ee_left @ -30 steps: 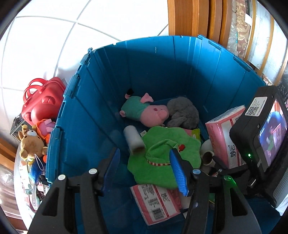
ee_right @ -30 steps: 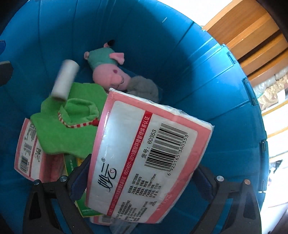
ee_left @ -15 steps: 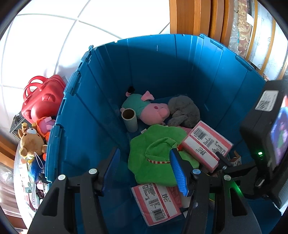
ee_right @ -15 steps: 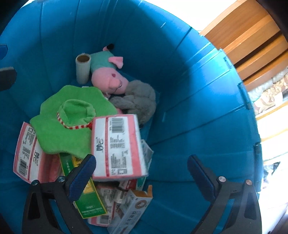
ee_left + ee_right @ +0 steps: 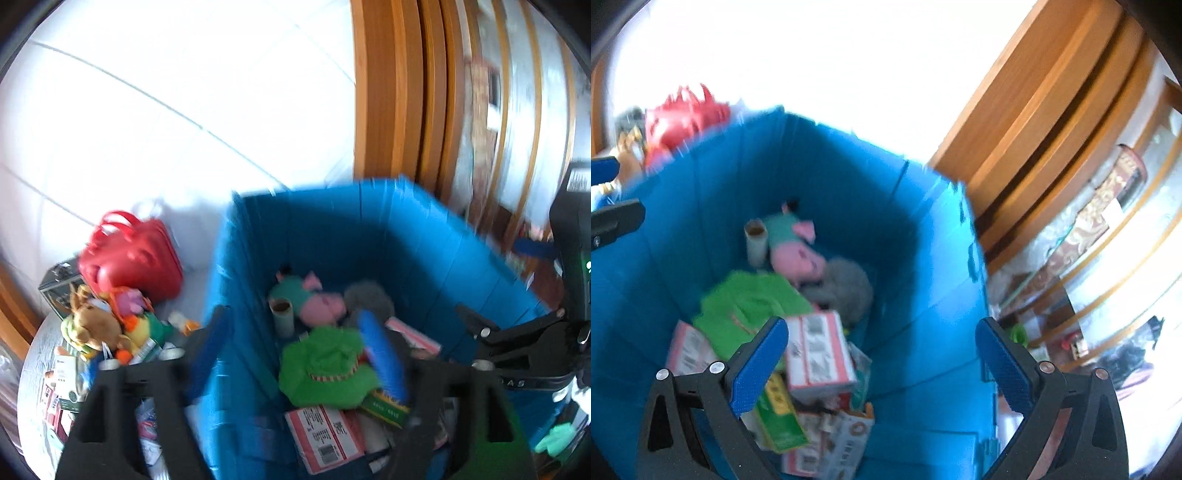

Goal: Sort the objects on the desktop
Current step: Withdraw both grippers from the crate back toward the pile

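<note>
Inside one blue bin point(image 5: 923, 258): one pink pig plush point(image 5: 798, 258), one grey plush point(image 5: 846, 288), one green cloth hat point(image 5: 750, 306), one cardboard tube point(image 5: 755, 240), two pink tissue packs point(image 5: 816, 350) point(image 5: 689, 350); outside, one red bag point(image 5: 129, 258), one brown bear plush point(image 5: 90, 325)

In your bin point(image 5: 424, 236) the pig toy point(image 5: 314, 299) lies at the back, with the paper tube point(image 5: 282, 317) standing to its left. The hat point(image 5: 325, 365) lies in front of them. The bag point(image 5: 131, 258) and the bear toy point(image 5: 92, 325) sit outside, left of the bin.
</note>
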Demonstrator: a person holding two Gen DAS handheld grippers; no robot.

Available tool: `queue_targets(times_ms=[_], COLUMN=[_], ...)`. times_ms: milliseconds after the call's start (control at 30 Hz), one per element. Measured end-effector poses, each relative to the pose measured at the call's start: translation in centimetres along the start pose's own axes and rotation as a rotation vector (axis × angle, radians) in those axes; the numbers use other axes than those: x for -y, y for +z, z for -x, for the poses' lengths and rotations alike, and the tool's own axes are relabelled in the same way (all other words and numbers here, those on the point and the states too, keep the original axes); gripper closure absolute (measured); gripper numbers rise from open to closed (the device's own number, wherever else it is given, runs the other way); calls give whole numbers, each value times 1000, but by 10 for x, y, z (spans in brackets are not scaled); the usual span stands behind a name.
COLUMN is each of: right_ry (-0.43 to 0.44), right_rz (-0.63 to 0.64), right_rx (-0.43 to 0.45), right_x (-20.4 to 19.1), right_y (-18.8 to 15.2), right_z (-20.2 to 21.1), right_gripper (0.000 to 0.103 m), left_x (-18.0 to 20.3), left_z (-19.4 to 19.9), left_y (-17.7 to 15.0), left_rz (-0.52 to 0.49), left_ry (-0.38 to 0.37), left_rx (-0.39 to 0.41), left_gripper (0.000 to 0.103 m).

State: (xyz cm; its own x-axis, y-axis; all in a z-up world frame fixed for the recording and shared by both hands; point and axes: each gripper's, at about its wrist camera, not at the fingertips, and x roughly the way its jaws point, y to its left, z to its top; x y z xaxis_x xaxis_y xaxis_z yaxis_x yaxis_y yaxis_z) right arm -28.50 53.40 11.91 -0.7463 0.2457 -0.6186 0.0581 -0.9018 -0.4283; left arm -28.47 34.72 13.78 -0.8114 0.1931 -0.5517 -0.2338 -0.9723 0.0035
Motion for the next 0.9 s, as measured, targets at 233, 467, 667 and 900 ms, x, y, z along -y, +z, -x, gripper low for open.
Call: queue_targets(times_ms=[233,467,667,900], right_ry=[126,301,512,622], right_rz=[-115,-237,-225,-143], right_rx=[256,498,553,423], right_x=[-48,-130,-224,-340], right_y=[10,16,26,25], right_z=[81,129,132,90], right_gripper=[0,0,0,0], left_x=[-68,-167,-266,-372], left_z=[78,106,107,109], left_y=[-26,-82,-144,-236], left_rz=[82,170,267,409], left_ry=[120,331,478,576], left_rx=[233,262,127,-18], left_gripper=[15,15,15,15])
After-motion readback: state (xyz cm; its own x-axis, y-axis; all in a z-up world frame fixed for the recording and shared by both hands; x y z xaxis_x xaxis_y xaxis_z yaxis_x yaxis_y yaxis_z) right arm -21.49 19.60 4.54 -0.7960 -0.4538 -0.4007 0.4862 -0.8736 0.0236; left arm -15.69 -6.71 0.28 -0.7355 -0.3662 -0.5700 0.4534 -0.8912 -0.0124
